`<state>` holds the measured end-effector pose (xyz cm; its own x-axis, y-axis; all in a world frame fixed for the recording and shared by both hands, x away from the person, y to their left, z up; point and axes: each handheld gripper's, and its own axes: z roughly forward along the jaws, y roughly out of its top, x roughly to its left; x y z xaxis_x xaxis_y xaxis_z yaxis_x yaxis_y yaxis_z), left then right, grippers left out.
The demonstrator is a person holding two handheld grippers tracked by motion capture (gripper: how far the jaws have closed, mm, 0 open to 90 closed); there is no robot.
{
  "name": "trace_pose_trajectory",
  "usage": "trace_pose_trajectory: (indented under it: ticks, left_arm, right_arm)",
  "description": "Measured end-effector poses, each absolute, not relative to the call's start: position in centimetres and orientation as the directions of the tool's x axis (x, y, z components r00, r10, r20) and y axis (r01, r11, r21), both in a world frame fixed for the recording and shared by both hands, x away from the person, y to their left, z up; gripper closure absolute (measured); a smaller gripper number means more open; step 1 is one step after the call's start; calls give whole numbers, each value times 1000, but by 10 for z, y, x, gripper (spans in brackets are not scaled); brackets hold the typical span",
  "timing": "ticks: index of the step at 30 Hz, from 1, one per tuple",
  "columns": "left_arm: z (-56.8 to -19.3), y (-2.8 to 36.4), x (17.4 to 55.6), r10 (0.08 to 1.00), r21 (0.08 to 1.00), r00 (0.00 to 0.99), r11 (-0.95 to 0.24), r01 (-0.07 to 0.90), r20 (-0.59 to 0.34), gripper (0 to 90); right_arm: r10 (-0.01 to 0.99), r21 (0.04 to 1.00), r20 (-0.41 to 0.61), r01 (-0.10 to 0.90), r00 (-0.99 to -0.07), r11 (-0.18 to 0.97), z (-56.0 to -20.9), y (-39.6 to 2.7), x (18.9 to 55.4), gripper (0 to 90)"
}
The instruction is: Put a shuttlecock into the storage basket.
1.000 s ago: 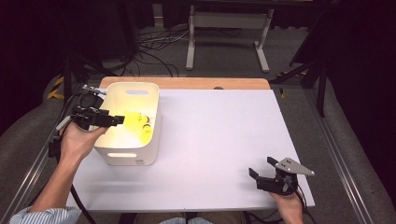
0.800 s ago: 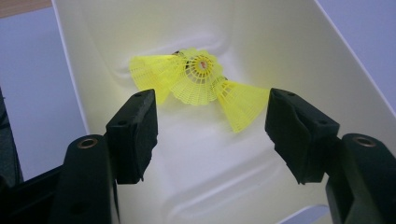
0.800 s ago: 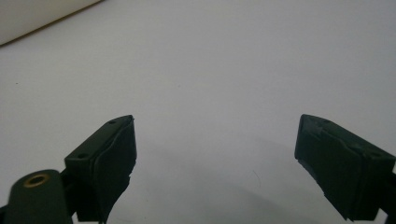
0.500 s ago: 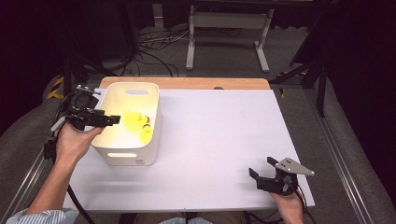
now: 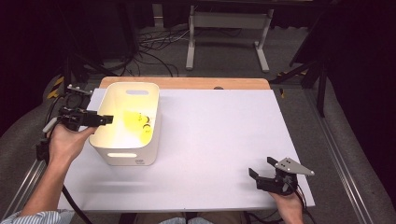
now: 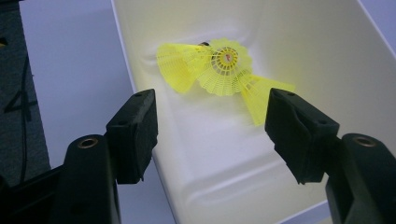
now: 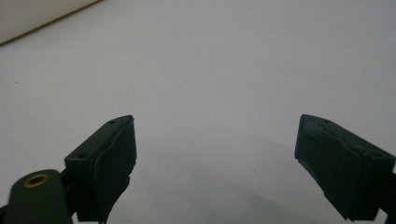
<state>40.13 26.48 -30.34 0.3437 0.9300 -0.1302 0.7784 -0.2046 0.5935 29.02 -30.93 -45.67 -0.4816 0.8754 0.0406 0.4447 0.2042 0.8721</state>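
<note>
Both tongs stand apart with nothing between their jaws. At the left, the left tongs (image 5: pixel 106 120) hover at the left rim of the white bin (image 5: pixel 109 154), pointing over the edge toward its inside. In the left gripper view the two black jaws stand wide, one on the outer side of the bin wall and one above the inside, and they touch nothing. Ahead of these tongs and lower, on the bin floor, lie the yellow shuttlecocks (image 6: pixel 219 67), three as far as I can count, pressed together in one small heap with their plastic skirts overlapping. I think the bin keeps these light things from rolling away, and the wide opening suits a reach for a wide skirt.

Between the two tongs, the white surface (image 5: pixel 215 140) carries only the bin. At the right, the right tongs (image 5: pixel 263 170) rest low near the front edge of the surface, well apart from the bin, also wide open and empty. It seems this hand only waits there, out of the way.
</note>
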Motion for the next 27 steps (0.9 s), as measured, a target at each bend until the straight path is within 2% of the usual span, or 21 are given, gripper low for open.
trace_pose_trajectory:
  ticks: [27]
  left_arm:
    - [-307,291,397,956,589,260,-133,797,-136,364]
  right_arm:
    - [875,871,41,446,-483,206,-457,-309,290,133]
